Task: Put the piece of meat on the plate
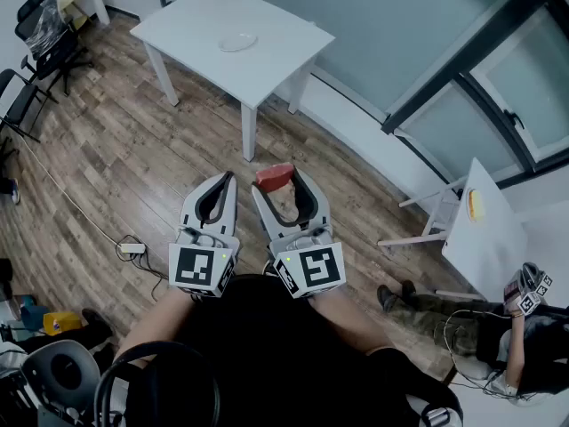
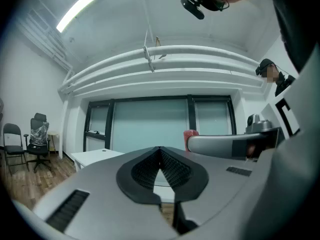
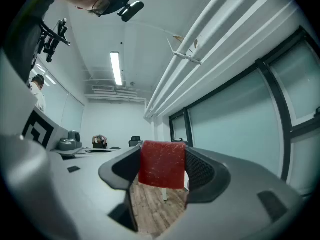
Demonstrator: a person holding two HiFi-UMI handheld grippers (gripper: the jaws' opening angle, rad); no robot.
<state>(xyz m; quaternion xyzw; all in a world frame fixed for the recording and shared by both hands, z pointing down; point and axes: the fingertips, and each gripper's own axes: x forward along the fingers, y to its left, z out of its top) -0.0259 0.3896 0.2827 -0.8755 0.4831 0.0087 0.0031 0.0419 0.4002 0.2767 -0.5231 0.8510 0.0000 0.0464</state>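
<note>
Two chairs (image 1: 52,43) stand at 10 o'clock in the head view, on the wood floor (image 1: 133,158). A cable (image 1: 80,212) trails across the boards toward 8 o'clock. The left gripper (image 1: 228,181) is held level just left of centre. Its own view shows its jaws pressed together tip to tip, with nothing between them.

At 12 o'clock, well apart from both grippers, stands the white bench (image 1: 276,56). The plate (image 1: 238,41) lies near its middle.

The right gripper (image 1: 277,187) is just beside the left one, also level, pointing toward the bench's near corner. Its jaws stand wide and pinch the meat (image 3: 161,164), a flat red slab with pale flecks, with one pad on each side face. The slab's top edge is level with the jaw tips and its lower edge hangs a little below them. From above, the meat shows as a red block at the gripper's tip, over the floor and short of the bench's near legs.

At 3 o'clock stands a second bench (image 1: 484,238). At 4 o'clock another person (image 1: 498,327) sits with legs stretched along the floor.
</note>
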